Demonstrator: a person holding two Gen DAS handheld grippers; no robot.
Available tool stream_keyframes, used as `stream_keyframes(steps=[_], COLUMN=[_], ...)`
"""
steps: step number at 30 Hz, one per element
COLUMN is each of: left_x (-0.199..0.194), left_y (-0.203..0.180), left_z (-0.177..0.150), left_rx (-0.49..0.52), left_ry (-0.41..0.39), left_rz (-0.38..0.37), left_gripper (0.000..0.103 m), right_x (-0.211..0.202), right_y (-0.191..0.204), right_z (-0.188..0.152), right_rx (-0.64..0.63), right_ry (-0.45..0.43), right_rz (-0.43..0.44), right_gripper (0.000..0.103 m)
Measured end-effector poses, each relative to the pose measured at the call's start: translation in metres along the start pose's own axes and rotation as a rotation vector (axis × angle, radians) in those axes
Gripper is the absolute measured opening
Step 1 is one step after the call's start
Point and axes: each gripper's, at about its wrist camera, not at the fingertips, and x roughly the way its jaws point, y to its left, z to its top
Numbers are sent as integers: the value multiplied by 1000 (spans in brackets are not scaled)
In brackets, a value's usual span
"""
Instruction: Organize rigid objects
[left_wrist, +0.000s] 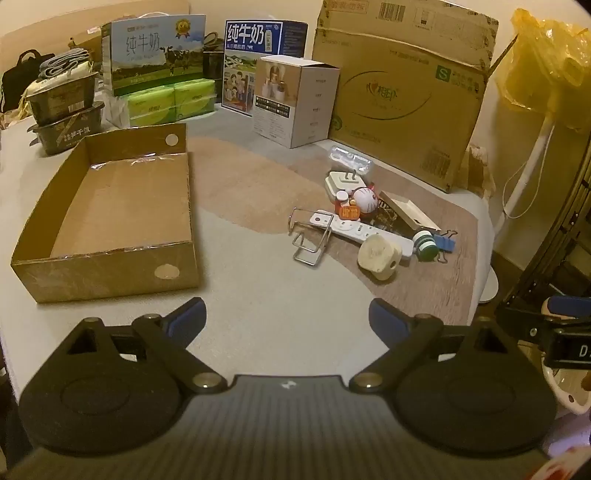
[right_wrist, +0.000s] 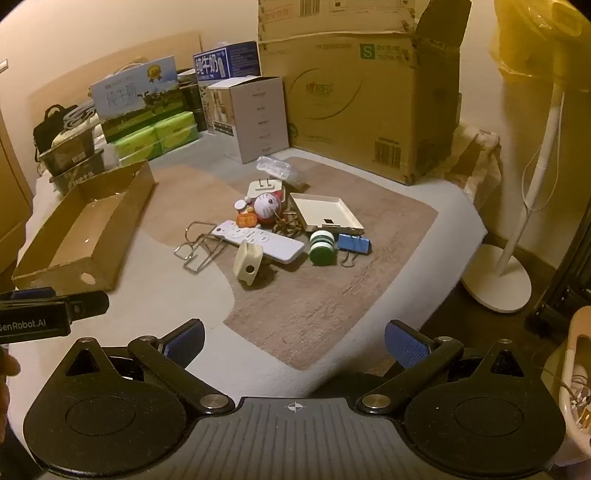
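Note:
A pile of small objects lies on the bed cover: a white remote (right_wrist: 258, 242), a wire rack (right_wrist: 197, 249), a cream plastic block (right_wrist: 248, 263), a green-and-white roll (right_wrist: 322, 247), a blue binder clip (right_wrist: 354, 243), a round cat toy (right_wrist: 269, 206), a white plug adapter (left_wrist: 345, 181) and a shallow white tray (right_wrist: 325, 216). An open, empty cardboard box (left_wrist: 110, 218) sits to the left of the pile. My left gripper (left_wrist: 287, 317) is open above the cover, short of the box and pile. My right gripper (right_wrist: 294, 341) is open too, well short of the pile.
Cartons line the back: a large brown carton (right_wrist: 362, 103), a white box (left_wrist: 295, 99), milk cases (left_wrist: 159, 53) and green tissue packs (left_wrist: 170, 101). A fan stand (right_wrist: 496, 277) rises on the floor to the right. The bed edge (right_wrist: 436, 266) curves off at the right.

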Motion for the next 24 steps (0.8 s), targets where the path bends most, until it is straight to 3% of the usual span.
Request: stream_keyframes(steps=[2,3,24], left_x=[3,-3,0], left_y=[5,5,-3], left_z=[6,0,-2], left_rx=[-23,-36,-10], left_ry=[15,-18,-10], left_rz=[-5,-15,-9], left_gripper=[94,94,94], right_x=[1,0,0], right_y=[1,1,1], right_z=[0,0,0], right_rx=[-1,-1,0], right_ry=[1,-7,-10], right_rz=[-2,-1,2], right_gripper=[103,103,103])
